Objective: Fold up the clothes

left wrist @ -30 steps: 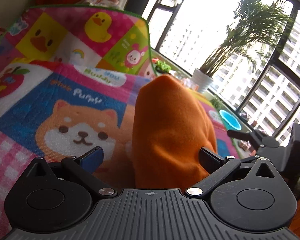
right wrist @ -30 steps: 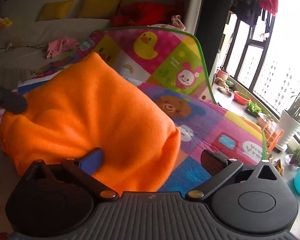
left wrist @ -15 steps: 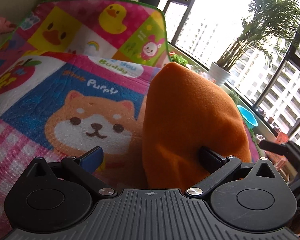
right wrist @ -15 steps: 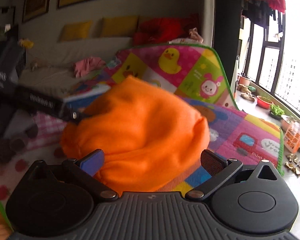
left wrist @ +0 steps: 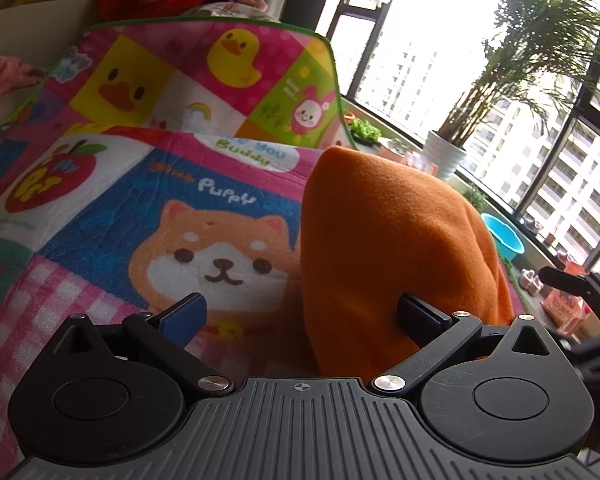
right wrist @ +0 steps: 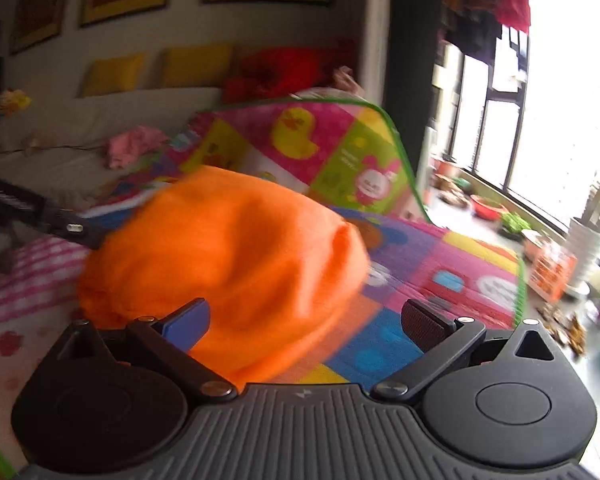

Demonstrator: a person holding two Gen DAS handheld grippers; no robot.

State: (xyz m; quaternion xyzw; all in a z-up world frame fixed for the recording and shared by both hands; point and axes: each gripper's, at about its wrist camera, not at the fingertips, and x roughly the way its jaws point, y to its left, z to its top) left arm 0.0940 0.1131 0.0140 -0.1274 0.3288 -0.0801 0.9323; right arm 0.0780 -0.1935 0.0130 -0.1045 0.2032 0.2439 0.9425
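Left wrist view: left gripper (left wrist: 300,314), jaws wide apart, gripping nothing; bunched orange fleece garment (left wrist: 392,248) between them, against the right finger, lying on colourful cartoon-print play mat (left wrist: 148,200).

Right wrist view: right gripper (right wrist: 306,320), jaws spread, empty; garment (right wrist: 228,256) heaped on mat (right wrist: 440,272), blurred.

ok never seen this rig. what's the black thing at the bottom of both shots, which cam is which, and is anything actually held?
No robot here: a person holds a two-finger gripper in each hand, each with a fisheye camera looking forward along its fingers. The black ribbed body at the bottom is the gripper itself.

Left wrist view: the left gripper, jaws wide apart. The orange garment bulges between them against the right-hand finger, but nothing is clamped.

Right wrist view (motion-blurred): the right gripper, jaws also apart, the same orange garment just ahead.

Everything lies on a colourful cartoon play mat. So nothing looks firmly held.
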